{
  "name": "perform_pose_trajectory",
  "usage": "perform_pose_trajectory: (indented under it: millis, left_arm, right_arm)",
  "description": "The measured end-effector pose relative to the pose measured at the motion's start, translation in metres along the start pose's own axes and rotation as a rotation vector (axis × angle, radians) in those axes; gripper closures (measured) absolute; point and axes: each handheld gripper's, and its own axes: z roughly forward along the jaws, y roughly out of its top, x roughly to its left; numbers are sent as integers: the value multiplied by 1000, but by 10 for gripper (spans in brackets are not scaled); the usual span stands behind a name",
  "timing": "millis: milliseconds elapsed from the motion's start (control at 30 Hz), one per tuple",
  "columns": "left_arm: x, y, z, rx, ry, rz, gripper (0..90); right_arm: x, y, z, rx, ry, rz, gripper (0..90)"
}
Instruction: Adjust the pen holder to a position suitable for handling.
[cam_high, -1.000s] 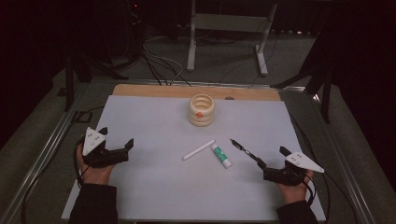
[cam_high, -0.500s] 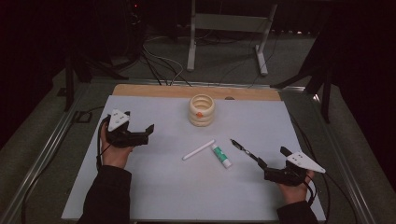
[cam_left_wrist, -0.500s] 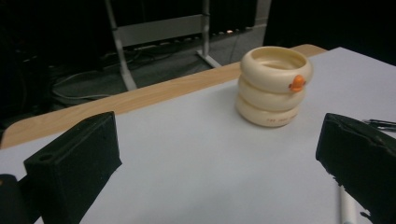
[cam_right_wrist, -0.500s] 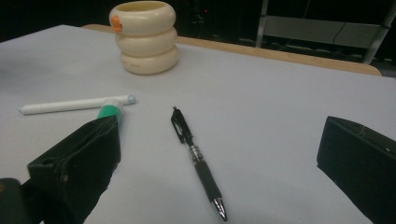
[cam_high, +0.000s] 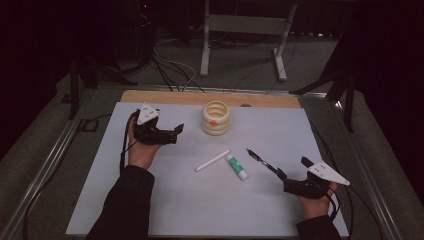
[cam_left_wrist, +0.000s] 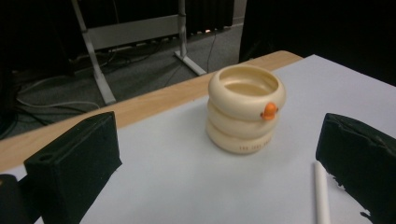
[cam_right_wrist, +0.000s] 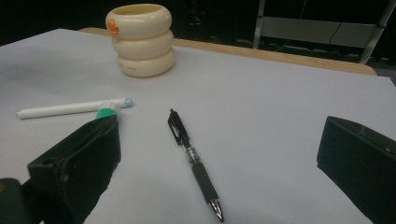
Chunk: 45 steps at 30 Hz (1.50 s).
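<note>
A cream-coloured ringed cup (cam_high: 216, 118) carries a small orange dot on its side. At its 6 o'clock lie a plain white pen (cam_high: 212, 160) and a white tube (cam_high: 237, 167) with a green cap. At 4 o'clock from the cup lies a black pen (cam_high: 261, 160) with a silver tip. The tabletop (cam_high: 200, 205) is pale blue-white with a light wood strip along its far edge. The left tool (cam_high: 172, 133) and the right tool (cam_high: 291, 176) are black, each topped by a pale grey plate. The sleeves are dark.
</note>
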Motion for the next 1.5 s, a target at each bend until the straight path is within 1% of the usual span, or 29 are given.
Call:
perform_pose_trajectory:
  millis: [67, 100, 167, 300, 400, 500, 567, 600, 833, 867, 900, 933, 967, 1133, 1167, 1233, 1300, 1333, 1367, 1400, 1433, 1467, 1500]
  left_arm:
    - [0, 4, 6, -10, -1, -3, 0]
    - [2, 8, 11, -15, -13, -9, 0]
    - [2, 10, 15, -11, -15, -7, 0]
    - [4, 14, 28, -10, -16, -5, 0]
    - [6, 17, 38, -2, -18, 2, 0]
    - [7, 20, 47, 13, -20, -1, 0]
    - [8, 24, 56, 22, -11, -1, 1]
    - [8, 24, 56, 22, -11, -1, 1]
    - [3, 36, 75, 35, -10, 10, 1]
    - [3, 36, 75, 35, -10, 10, 1]
    - [1, 38, 81, 37, -9, 16, 1]
    - [0, 39, 87, 47, -10, 14, 1]
    - [0, 39, 87, 47, -10, 14, 1]
    - [-3, 38, 104, 74, -4, 10, 1]
    - [-5, 37, 110, 78, -3, -6, 1]
    - [-6, 36, 114, 83, -3, -11, 1]
    - [-8, 34, 120, 104, -6, -23, 10]
    - [-11, 32, 127, 130, -7, -31, 26]
    - [-11, 32, 127, 130, -7, -31, 33]
    - [-14, 30, 132, 156, -13, -36, 38]
    - [-14, 30, 132, 156, -13, -36, 45]
    - [-16, 29, 135, 166, -17, -40, 45]
    - [-17, 29, 138, 177, -22, -46, 75]
  right_arm:
    - [0, 0, 0, 0, 0, 1, 0]
    - [0, 0, 0, -2, -1, 3, 0]
    - [0, 0, 0, -3, -1, 3, 0]
    - [-1, 0, 0, -3, -2, 9, 0]
    - [-2, 0, 0, -6, -3, 11, 0]
    - [-2, 0, 0, -7, -3, 14, 0]
    - [-3, -1, 0, -6, -3, 21, 0]
    - [-3, -1, 0, -7, -3, 22, 0]
    - [-4, -1, 1, -9, -1, 26, 0]
    - [-4, -1, 1, -9, -1, 25, 0]
    - [-4, -1, 1, -9, -1, 25, 0]
    - [-4, -1, 1, -8, -2, 25, 0]
    - [-4, -1, 1, -8, -2, 25, 0]
    - [-6, -1, 1, -8, -4, 31, 0]
    - [-6, -1, 1, -8, -3, 32, 0]
    - [-6, -1, 1, -8, -3, 33, 0]
    - [-6, -1, 1, -8, -3, 35, 0]
    - [-6, -1, 1, -8, -3, 34, 0]
    - [-6, -1, 1, -8, -3, 34, 0]
    - [-6, -1, 1, -9, -2, 32, 0]
    - [-6, -1, 1, -9, -2, 32, 0]
    - [-6, -1, 1, -10, -1, 31, 0]
    - [-6, -1, 1, -9, 0, 27, 0]
